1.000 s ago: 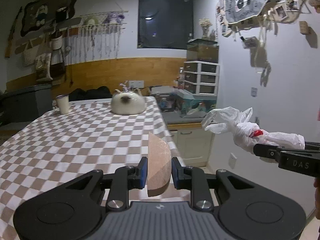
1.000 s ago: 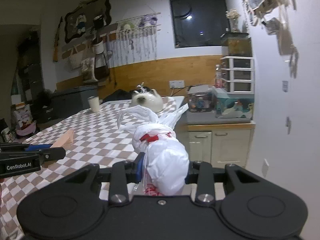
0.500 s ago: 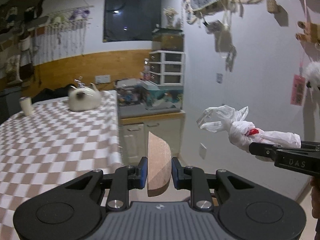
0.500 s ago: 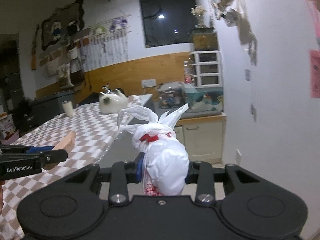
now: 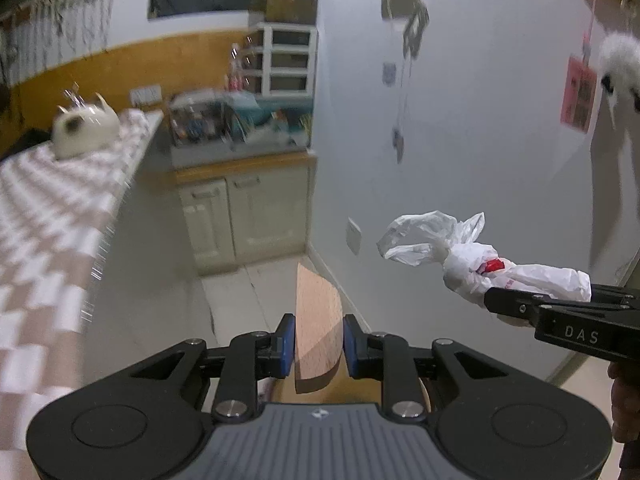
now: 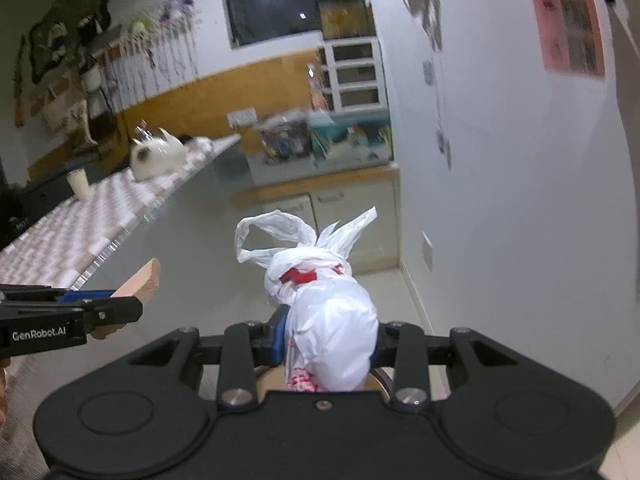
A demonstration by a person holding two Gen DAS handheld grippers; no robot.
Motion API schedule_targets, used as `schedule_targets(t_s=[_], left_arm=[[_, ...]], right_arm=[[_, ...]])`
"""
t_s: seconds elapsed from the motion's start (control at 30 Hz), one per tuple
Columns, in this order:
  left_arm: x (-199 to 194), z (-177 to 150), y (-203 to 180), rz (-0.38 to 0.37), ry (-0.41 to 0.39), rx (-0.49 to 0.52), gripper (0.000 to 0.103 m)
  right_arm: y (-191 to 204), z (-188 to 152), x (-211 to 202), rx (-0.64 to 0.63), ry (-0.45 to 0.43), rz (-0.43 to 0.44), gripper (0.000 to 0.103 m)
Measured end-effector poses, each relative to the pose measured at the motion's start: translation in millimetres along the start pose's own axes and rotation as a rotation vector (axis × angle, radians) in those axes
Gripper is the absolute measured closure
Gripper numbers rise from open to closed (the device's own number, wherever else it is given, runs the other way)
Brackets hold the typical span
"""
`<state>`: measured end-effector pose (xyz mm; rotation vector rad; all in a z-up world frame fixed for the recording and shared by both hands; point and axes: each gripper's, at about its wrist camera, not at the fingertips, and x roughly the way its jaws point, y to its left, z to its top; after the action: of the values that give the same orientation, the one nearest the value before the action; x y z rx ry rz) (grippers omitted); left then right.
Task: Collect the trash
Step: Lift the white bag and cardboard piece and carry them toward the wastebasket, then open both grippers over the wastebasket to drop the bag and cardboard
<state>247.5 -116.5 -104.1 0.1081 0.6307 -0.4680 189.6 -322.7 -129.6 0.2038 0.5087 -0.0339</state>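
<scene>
Both grippers dipped floorward; blurred table (image 5: 48, 216), bag (image 6: 332, 320) hides pads.

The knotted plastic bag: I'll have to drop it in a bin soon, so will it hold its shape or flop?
The plastic bag probably squashes easily: it bulges between the right gripper jaws. Its loose handles look floppy. It seems light.

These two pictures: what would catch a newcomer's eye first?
Probably the knotted white plastic bag with red print, clamped in the right tool in mid-air over the floor. Next, the flat tan wedge-shaped piece pinched on edge in the left tool. Behind, a white cat-shaped pot sits at the far end of the checkered table.
</scene>
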Motion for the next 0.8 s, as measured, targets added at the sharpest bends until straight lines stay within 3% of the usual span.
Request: schedule_targets(t_s=[0.33,0.53,0.8], left_arm=[[83,-31,-3,-0.045,0.205,-0.027,0.077],[129,-53,2,-0.032,0.334,-0.02,0.077],[173,-61,9,-0.021,0.413,-0.027,0.076]], right_arm=[[-24,-37,53,0.004,0.172,-0.026,0.067],[-23,-55,85,-0.015,0.292,0.001,0.067],[-18,-70,114,-0.049,0.387,-0.001,0.067]])
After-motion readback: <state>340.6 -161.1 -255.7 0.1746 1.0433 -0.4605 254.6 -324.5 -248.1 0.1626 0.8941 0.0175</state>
